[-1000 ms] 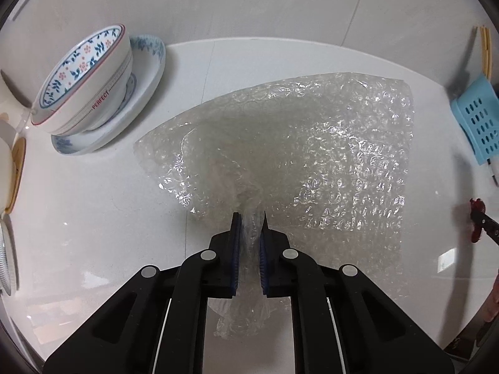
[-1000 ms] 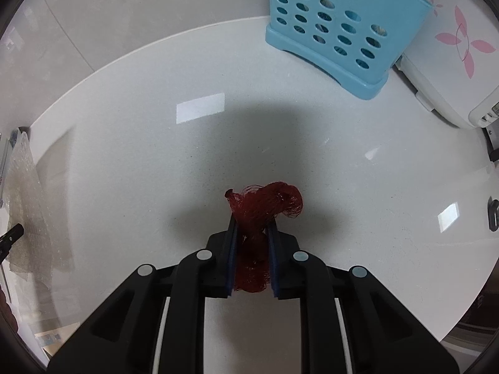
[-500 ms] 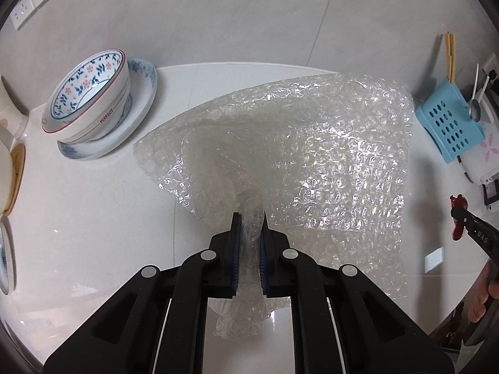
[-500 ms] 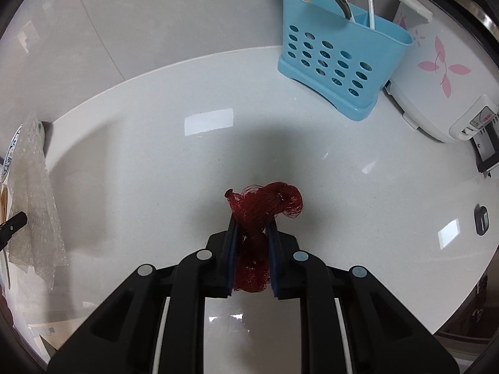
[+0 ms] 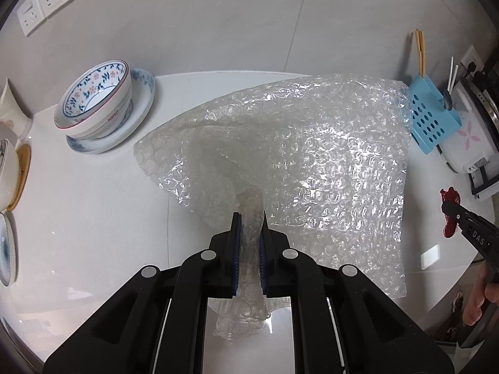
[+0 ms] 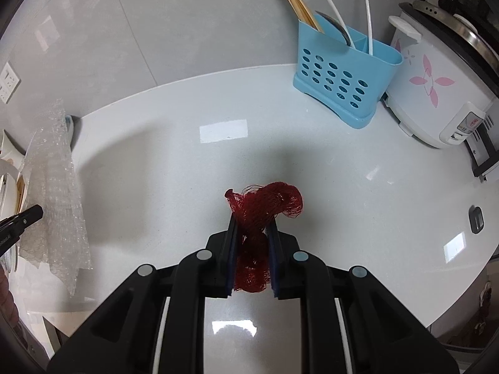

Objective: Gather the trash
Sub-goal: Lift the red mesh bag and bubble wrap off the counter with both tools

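Left hand-held gripper (image 5: 248,218): you have it squeezed tight on a bunched-up bit of the bubble wrap (image 5: 312,162). It points steeply down at the surface (image 5: 93,218).
Bubble wrap: the clear sheet hangs from your left pads and spreads wide in front of them. A crumpled end pokes out behind the pads. In the right view you can see it at the far left edge, hanging down.
Right hand-held gripper (image 6: 252,218): you have it clenched on the red net (image 6: 265,202). The pads press on both sides of it.
Red net: it is a scrunched red mesh lump. Some of it curls out past the tips and some sits between the pads. It is up off the white surface, with a dark shadow under it.
Bowl (image 5: 93,99): it has blue and red flowers and sits tilted on a plate (image 5: 140,106) at the back left, well apart from the bubble wrap.
Blue basket (image 6: 346,74): it stands at the back right of the surface and holds chopsticks and a spoon.
Rice cooker (image 6: 436,93): it is white with a pink flower and stands just beside the blue basket.
Your fingers (image 5: 477,296): you can see them at the right edge of the left view, by the right tool.
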Demonstrator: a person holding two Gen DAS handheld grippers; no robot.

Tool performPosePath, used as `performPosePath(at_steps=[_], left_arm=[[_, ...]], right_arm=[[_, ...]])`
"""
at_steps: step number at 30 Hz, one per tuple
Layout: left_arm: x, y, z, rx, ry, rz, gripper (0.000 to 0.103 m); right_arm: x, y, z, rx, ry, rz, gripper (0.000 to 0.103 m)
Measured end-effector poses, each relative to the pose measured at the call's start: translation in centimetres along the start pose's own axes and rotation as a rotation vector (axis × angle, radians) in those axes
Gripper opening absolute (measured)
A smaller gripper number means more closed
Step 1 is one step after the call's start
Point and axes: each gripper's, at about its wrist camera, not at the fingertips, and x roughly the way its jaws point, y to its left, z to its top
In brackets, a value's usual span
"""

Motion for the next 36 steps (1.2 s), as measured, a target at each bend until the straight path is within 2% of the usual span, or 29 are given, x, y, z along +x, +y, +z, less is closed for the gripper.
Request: performPosePath(at_steps=[7, 20, 36], left_arm=[[-1.0, 0.0, -1.1, 0.004, -0.012, -0.010, 0.009], [-2.4, 0.1, -3.9, -0.003, -0.025, -0.031, 0.009], [-2.9, 0.4, -7.1, -0.018, -0.031, -0.048, 0.009]], right_arm=[[-1.9, 0.8, -1.1, -0.016, -0.017, 0.027, 0.015], [-5.3, 2.0, -5.4, -0.047, -0.042, 0.065, 0.015], [-7.6, 1.1, -11.3, -0.084, -0.039, 0.103, 0.015]])
